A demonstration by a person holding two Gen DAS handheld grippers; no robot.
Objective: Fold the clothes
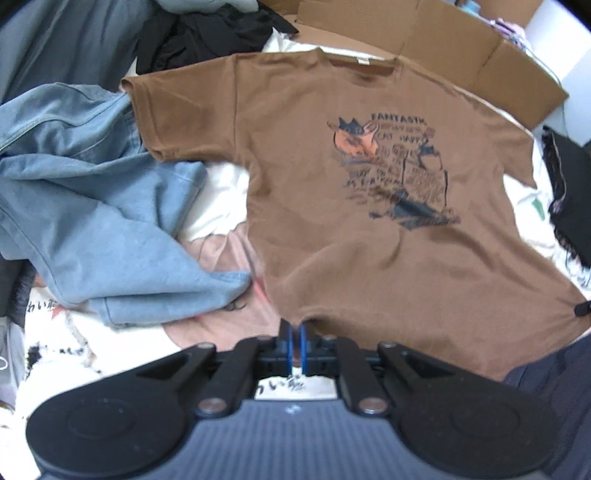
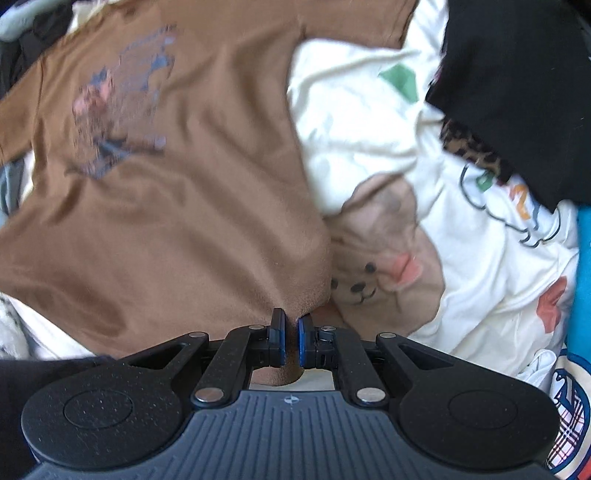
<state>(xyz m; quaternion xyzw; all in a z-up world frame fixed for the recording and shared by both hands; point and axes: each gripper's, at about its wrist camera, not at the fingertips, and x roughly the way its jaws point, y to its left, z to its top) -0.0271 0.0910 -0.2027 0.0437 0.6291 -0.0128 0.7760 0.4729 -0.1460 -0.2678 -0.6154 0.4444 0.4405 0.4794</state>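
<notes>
A brown T-shirt (image 1: 332,206) with a dark printed picture on its chest lies spread face up on a printed bedspread, collar away from me. My left gripper (image 1: 296,330) is shut on the shirt's bottom hem near its left corner. In the right wrist view the same brown T-shirt (image 2: 166,206) fills the left half, blurred. There my right gripper (image 2: 291,325) is shut on the hem at the shirt's right bottom corner. The tip of the other gripper (image 1: 581,309) shows at the shirt's right hem in the left wrist view.
A light blue denim garment (image 1: 96,206) lies crumpled left of the shirt. Dark clothes (image 1: 207,33) are heaped behind it, with flattened cardboard (image 1: 461,48) beyond the collar. A black garment (image 2: 517,85) and the white printed bedspread (image 2: 480,280) lie to the right.
</notes>
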